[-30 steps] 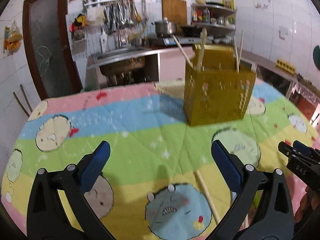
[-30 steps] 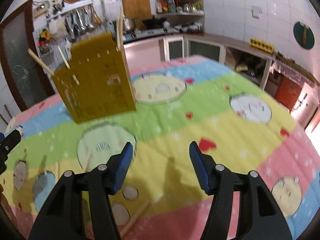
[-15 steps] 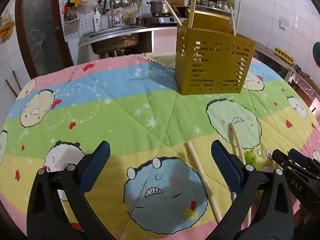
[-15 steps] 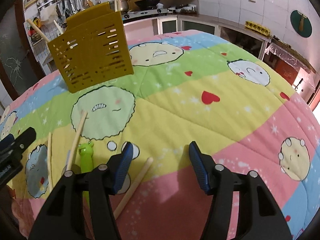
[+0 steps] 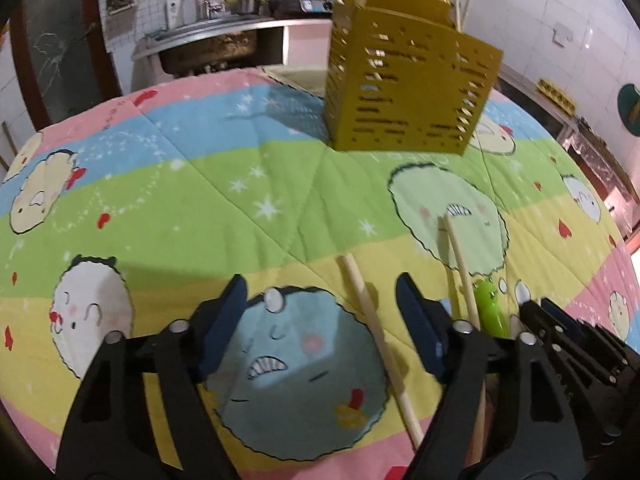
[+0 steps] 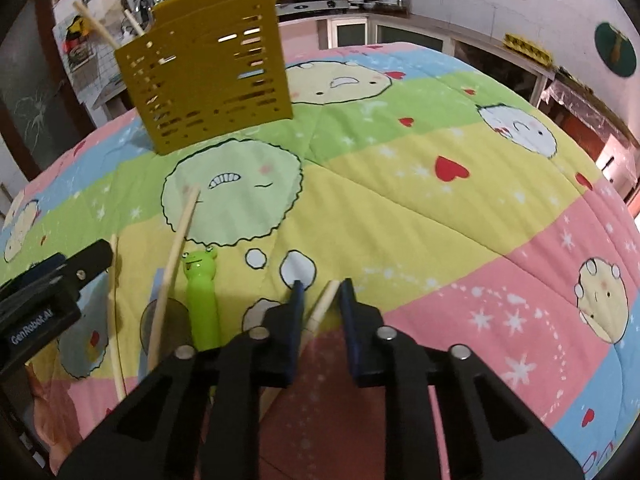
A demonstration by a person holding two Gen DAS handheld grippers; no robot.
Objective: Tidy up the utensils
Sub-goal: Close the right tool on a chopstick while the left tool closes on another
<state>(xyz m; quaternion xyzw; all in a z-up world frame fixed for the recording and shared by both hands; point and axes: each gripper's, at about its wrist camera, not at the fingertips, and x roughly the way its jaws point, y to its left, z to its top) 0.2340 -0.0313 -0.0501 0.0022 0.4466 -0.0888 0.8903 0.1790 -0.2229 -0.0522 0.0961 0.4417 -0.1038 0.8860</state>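
Observation:
A yellow slotted utensil holder (image 5: 408, 80) with several chopsticks in it stands at the far side of the quilt; it also shows in the right wrist view (image 6: 208, 76). Loose wooden chopsticks lie near me: one (image 5: 376, 336) lies between the fingers of my left gripper (image 5: 320, 300), which is open and low over the cloth. Another chopstick (image 5: 460, 268) lies to its right beside a green frog-topped utensil (image 5: 490, 308). My right gripper (image 6: 322, 290) has its fingers narrowed around a chopstick (image 6: 322, 306) lying on the cloth; contact is unclear. The frog utensil (image 6: 202, 292) lies left of it.
A colourful cartoon quilt (image 6: 440, 208) covers the table. Two more chopsticks (image 6: 172, 264) lie left of the frog utensil. A kitchen counter with sink and pots (image 5: 224, 36) stands behind, and cabinets (image 6: 500, 64) to the right.
Both grippers have come down and forward toward the loose chopsticks. The right gripper's fingers have narrowed around one chopstick. The left fingers have narrowed somewhat, with a chopstick now between them.

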